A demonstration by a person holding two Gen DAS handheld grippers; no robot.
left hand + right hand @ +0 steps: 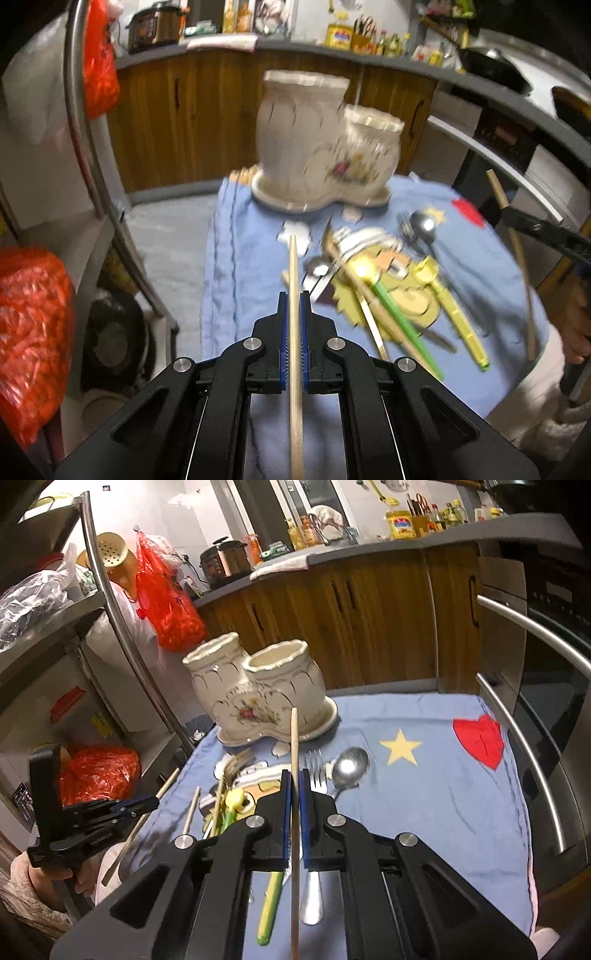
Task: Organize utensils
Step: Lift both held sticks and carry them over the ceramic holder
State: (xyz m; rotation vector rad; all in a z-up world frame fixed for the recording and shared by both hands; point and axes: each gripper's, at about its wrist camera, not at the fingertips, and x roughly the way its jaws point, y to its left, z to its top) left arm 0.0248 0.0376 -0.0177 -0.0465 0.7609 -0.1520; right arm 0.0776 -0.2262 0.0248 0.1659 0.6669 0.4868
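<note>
My left gripper is shut on a wooden chopstick that points toward the cream ceramic two-pot holder at the far end of the blue cloth. My right gripper is shut on a second chopstick, raised above the cloth in front of the holder. A steel spoon, a fork, a green-handled utensil and more chopsticks lie loose on the cloth. In each wrist view the other gripper also shows with its chopstick, the left gripper and the right gripper.
A steel rack with red plastic bags stands left of the table. Wooden cabinets run behind it. An oven with long metal handles is close on the right. A hand holds the left gripper's grip.
</note>
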